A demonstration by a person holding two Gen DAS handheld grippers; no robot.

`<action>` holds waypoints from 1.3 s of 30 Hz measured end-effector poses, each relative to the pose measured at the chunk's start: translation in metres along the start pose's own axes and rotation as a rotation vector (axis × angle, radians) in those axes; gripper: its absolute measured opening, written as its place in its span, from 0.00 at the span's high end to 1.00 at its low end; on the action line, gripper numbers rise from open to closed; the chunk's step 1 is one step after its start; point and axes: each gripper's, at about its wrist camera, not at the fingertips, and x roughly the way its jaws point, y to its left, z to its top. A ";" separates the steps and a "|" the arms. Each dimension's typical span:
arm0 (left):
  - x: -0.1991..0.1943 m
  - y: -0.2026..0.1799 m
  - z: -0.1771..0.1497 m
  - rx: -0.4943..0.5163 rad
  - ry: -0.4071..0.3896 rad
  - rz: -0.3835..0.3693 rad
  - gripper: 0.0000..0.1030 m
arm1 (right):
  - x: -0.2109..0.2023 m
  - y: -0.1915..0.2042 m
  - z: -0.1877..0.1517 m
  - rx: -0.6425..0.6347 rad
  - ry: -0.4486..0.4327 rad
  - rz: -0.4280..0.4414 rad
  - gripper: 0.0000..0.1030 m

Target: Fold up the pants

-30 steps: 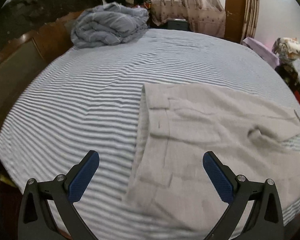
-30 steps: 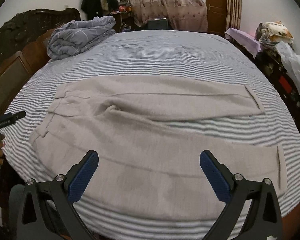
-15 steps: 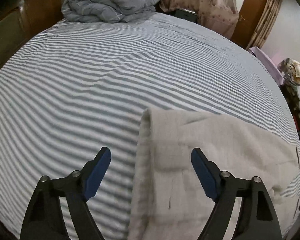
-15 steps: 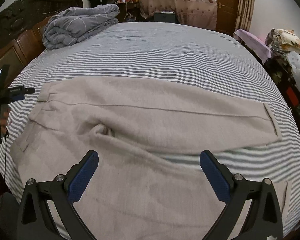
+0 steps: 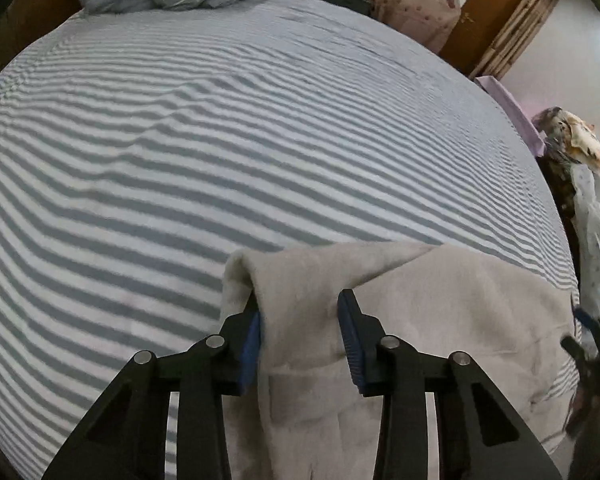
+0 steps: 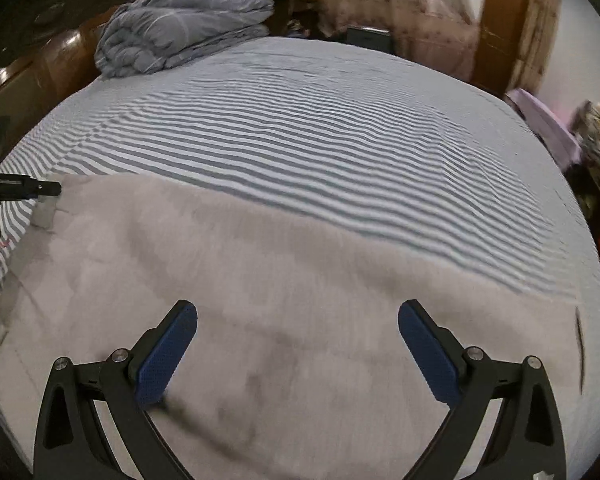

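Observation:
Light beige pants (image 6: 300,288) lie flat across the near half of a striped bed. In the left wrist view my left gripper (image 5: 300,320) has its jaws narrowed around the bunched waistband corner of the pants (image 5: 296,292), which rises in a fold between the blue pads. The left gripper also shows at the far left of the right wrist view (image 6: 40,190), at the pants' far waist corner. My right gripper (image 6: 296,344) is wide open just above the pants' middle, holding nothing.
The bed sheet (image 6: 320,132) is grey and white striped. A folded grey duvet (image 6: 180,44) sits at the head by the wooden headboard (image 6: 40,76). Curtains, a door (image 6: 504,28) and piled clutter (image 5: 580,152) stand beyond the far and right sides.
My left gripper moved forward onto the waistband corner and its jaws narrowed around the cloth, which bunched up. My right gripper moved forward over the pants, still open.

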 end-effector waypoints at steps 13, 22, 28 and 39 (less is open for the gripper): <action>0.004 0.007 -0.002 -0.039 -0.098 -0.023 0.81 | 0.114 -0.006 0.063 -0.147 0.226 0.163 0.32; -0.007 0.016 -0.011 -0.083 -0.166 -0.054 0.89 | 0.104 0.009 0.063 -0.214 0.209 0.257 0.89; -0.017 0.016 -0.011 -0.102 -0.206 -0.053 0.92 | 0.079 0.017 0.072 -0.198 0.107 0.155 0.94; 0.006 0.023 -0.006 -0.064 -0.200 0.009 0.92 | 0.118 0.017 0.076 -0.164 0.131 0.081 0.91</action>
